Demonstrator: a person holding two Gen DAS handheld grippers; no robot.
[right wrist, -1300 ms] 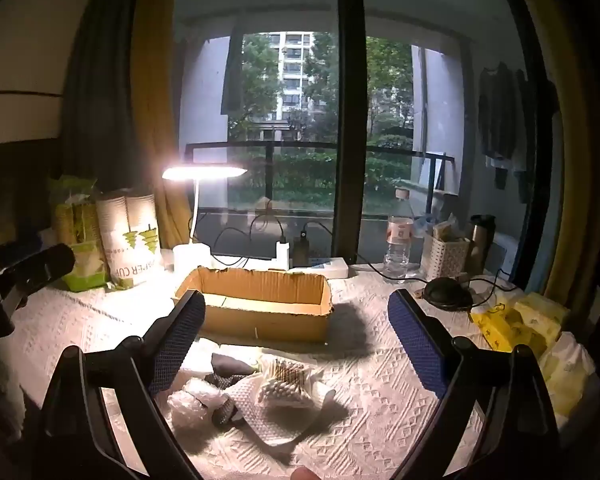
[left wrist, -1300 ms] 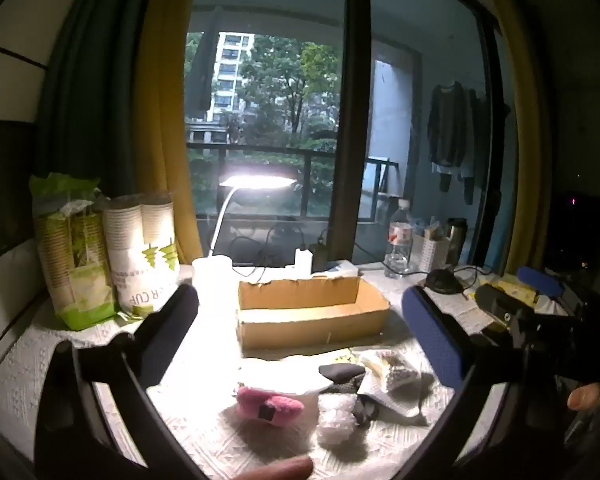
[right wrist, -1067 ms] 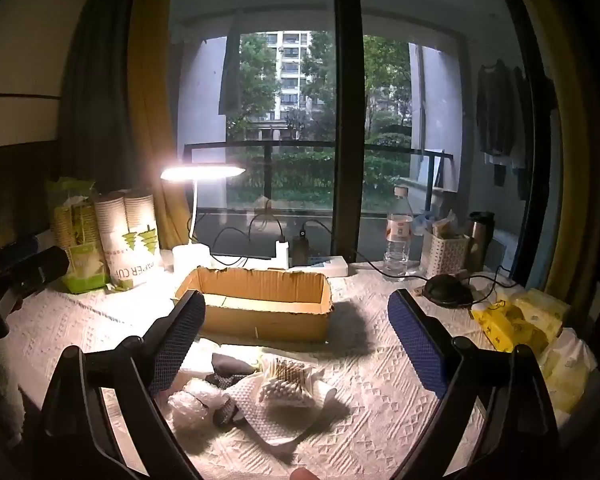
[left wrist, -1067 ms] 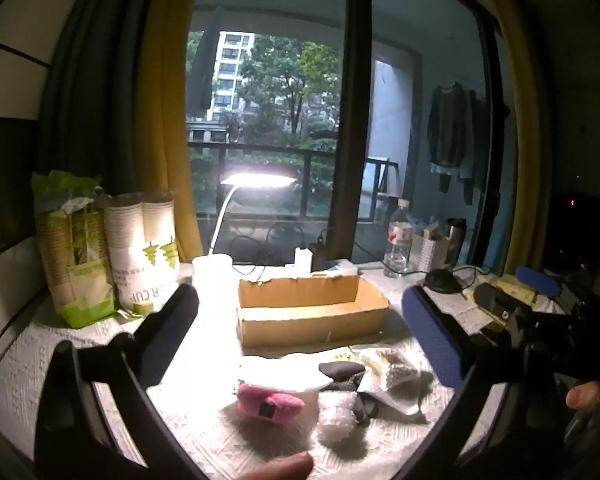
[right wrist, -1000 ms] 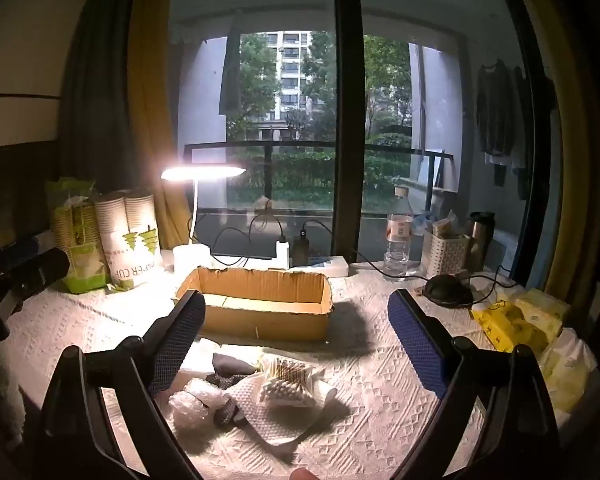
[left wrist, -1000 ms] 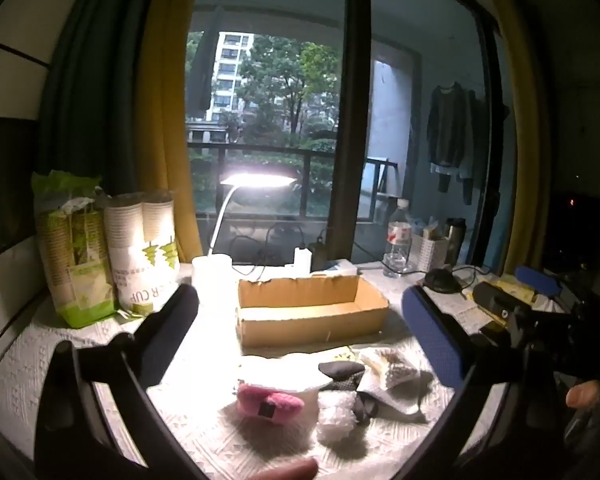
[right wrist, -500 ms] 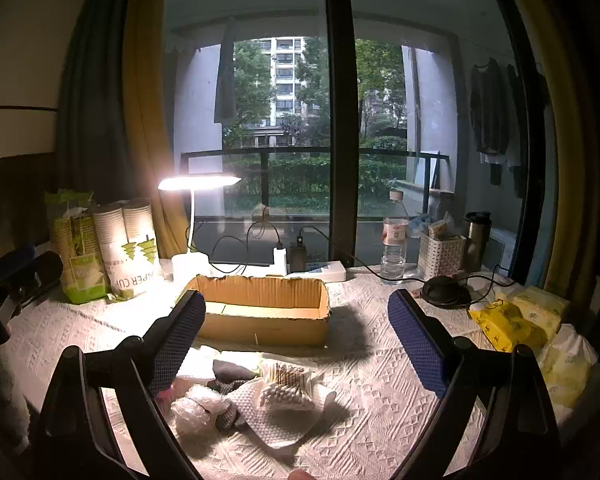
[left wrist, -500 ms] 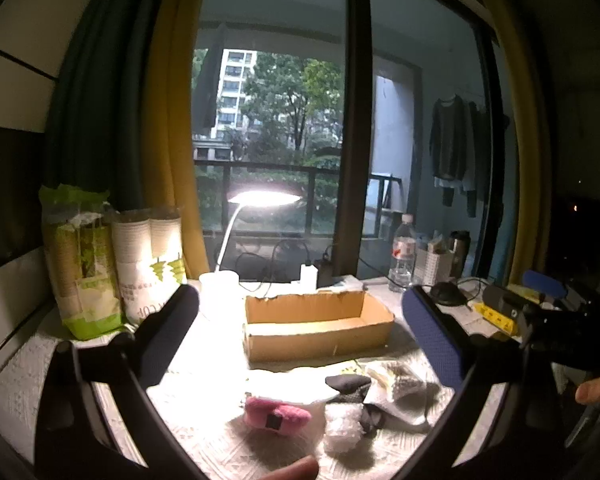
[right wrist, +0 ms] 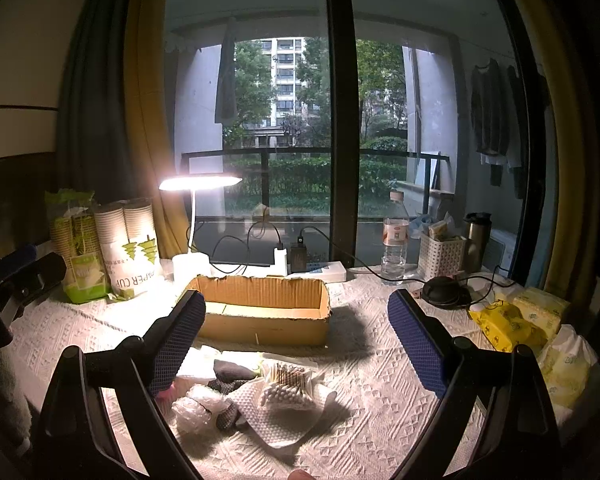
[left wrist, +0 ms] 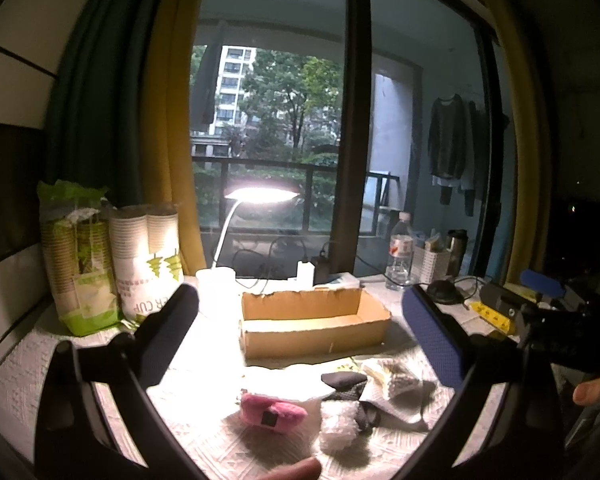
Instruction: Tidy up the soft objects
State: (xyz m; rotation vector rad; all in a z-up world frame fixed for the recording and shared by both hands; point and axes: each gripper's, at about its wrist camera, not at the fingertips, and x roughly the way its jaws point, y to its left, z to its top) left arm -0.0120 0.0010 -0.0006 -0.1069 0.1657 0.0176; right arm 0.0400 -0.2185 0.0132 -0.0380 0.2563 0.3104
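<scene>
While both the left gripper and right gripper hover empty, jaws apart, soft objects lie on the worktop at 6 o'clock from the cardboard box, so the first pick seems next.

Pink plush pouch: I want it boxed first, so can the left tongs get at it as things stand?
Probably yes. The pink plush pouch lies uncovered, apart from the pile, and the left tongs hover open above it with nothing between.

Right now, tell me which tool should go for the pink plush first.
Left. The pink plush lies in plain view ahead of the open left tool; in the right tool's view its own finger nearly hides it.
</scene>
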